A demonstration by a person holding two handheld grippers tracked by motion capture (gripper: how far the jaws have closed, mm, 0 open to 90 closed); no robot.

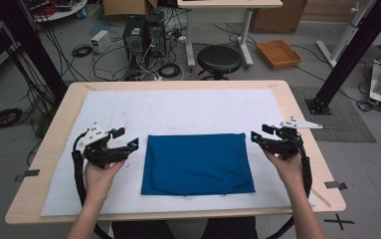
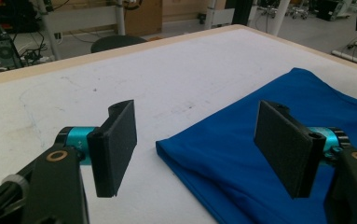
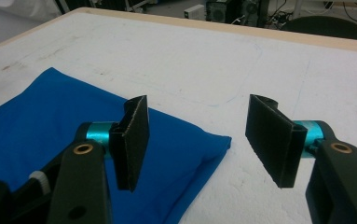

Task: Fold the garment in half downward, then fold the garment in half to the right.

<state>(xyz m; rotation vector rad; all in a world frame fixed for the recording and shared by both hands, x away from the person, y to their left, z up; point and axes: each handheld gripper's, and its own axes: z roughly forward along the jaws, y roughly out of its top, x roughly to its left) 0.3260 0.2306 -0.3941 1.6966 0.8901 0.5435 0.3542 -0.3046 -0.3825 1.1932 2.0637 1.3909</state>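
The blue cloth (image 1: pixel 197 163) lies folded flat in the middle of the white mat (image 1: pixel 178 112) on the desk (image 1: pixel 297 107), btw the two tools. L tool (image 1: pixel 127 139) sits just beside the cloth's left edge, jaws wide apart, nothing in them. R tool (image 1: pixel 258 134) sits just beside the top right corner, jaws also wide apart, holding nothing. In the left gripper view the cloth's corner (image 2: pixel 167 147) lies between the jaws but below the pads, not touched.

What could go wrong: I think a pad could grab only the top layer, so the fold slips open when lifted. If one side pulls before the other, the cloth could skew or drag across the mat. A tool pushed down too hard may bunch up the edge.

Writing: no brand or label I can read on cloth or tools.
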